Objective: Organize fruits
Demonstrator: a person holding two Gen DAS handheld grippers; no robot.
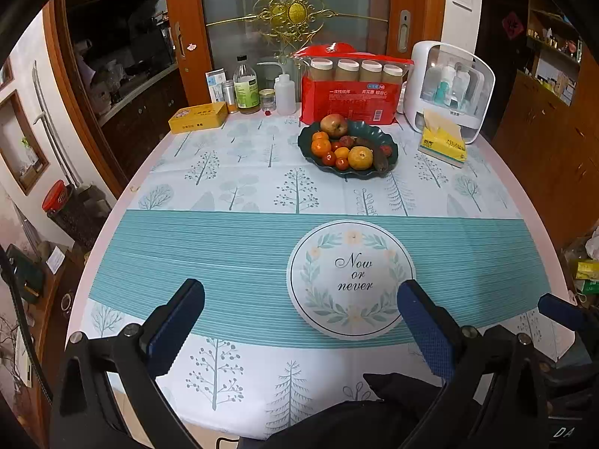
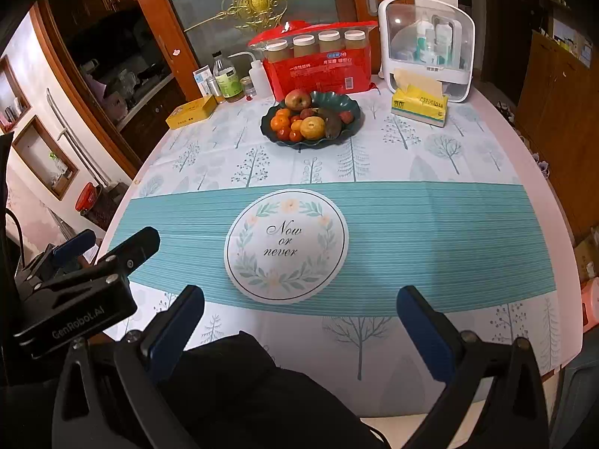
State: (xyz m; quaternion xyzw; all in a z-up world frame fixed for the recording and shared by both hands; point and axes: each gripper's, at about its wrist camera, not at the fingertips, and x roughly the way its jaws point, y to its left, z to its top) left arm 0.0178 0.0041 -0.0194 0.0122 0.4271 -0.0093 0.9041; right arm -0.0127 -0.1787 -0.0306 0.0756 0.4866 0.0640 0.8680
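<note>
A dark green scalloped fruit plate stands at the far middle of the table. It holds an apple, several oranges, a large yellow citrus, small tomatoes and a dark long fruit. My left gripper hovers open over the near table edge, nothing between its fingers. My right gripper is open too, near the front edge, empty. The left gripper's body shows at the left of the right wrist view. Both are far from the plate.
Behind the plate stand a red cup package with several jars, a white storage box, bottles, a yellow tin and a yellow tissue pack. A round "Now or never" print marks the tablecloth. A dark sleeve lies below.
</note>
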